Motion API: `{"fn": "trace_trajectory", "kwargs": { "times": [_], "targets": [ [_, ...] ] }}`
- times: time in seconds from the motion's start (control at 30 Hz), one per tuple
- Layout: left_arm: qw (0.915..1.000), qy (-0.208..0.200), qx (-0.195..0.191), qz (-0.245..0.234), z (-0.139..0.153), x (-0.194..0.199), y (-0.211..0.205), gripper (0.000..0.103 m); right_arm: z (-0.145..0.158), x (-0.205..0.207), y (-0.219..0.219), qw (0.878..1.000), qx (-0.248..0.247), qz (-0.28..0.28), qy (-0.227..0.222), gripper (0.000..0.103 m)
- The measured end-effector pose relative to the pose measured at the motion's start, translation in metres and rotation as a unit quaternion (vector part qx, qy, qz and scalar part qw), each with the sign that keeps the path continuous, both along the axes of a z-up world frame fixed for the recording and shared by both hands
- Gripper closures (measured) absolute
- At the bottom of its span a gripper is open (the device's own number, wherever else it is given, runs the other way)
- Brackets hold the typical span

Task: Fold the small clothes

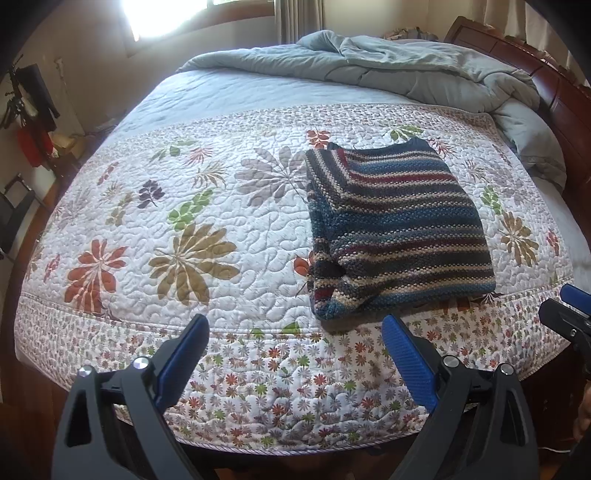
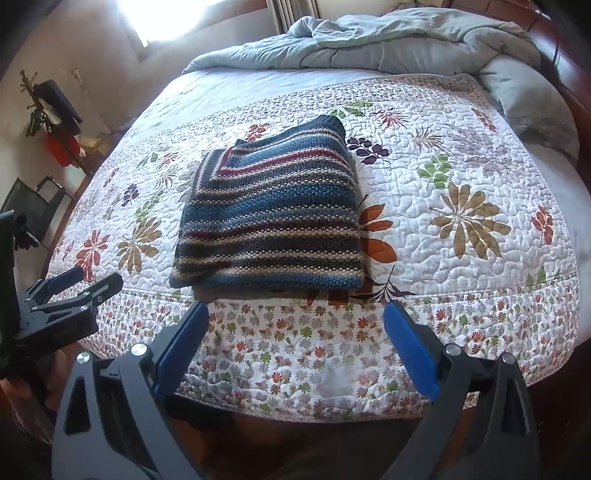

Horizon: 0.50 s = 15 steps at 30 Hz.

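A striped knit sweater (image 1: pixel 399 229) in blue, maroon, cream and dark grey lies folded into a compact rectangle on the floral quilt (image 1: pixel 229 236). In the right wrist view the sweater (image 2: pixel 273 221) sits just beyond the fingertips, near the bed's front border. My left gripper (image 1: pixel 295 328) is open and empty, hovering over the quilt's edge to the left of the sweater. My right gripper (image 2: pixel 297 315) is open too, nothing between its blue pads, held back from the sweater's near edge. Each gripper shows in the other's view: the right gripper (image 1: pixel 569 310) at the far right, the left gripper (image 2: pixel 77 288) at the left.
A crumpled grey-blue duvet (image 1: pixel 406 70) is heaped at the far end against a dark wooden headboard (image 1: pixel 517 48). A bright window (image 1: pixel 177 14) glares at the back. Chairs and hanging clothes (image 1: pixel 29 122) stand left of the bed. The bed's front edge (image 2: pixel 295 410) drops off just ahead of the grippers.
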<state>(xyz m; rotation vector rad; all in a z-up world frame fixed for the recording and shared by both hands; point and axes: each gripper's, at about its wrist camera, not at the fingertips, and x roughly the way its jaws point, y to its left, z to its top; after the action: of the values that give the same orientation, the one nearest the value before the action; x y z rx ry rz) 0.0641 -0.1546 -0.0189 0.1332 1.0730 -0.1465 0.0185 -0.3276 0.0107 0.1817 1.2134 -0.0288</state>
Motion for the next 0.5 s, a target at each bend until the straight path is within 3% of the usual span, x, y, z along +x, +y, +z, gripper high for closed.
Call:
{"fn": "trace_trajectory", "kwargs": {
  "times": [0.5],
  "targets": [
    [1.0, -0.001, 0.003, -0.001, 0.0012, 0.0012, -0.0005, 0.008, -0.0034, -0.0006, 0.0016, 1.0, 0.0, 0.001, 0.003, 0.008]
  ]
}}
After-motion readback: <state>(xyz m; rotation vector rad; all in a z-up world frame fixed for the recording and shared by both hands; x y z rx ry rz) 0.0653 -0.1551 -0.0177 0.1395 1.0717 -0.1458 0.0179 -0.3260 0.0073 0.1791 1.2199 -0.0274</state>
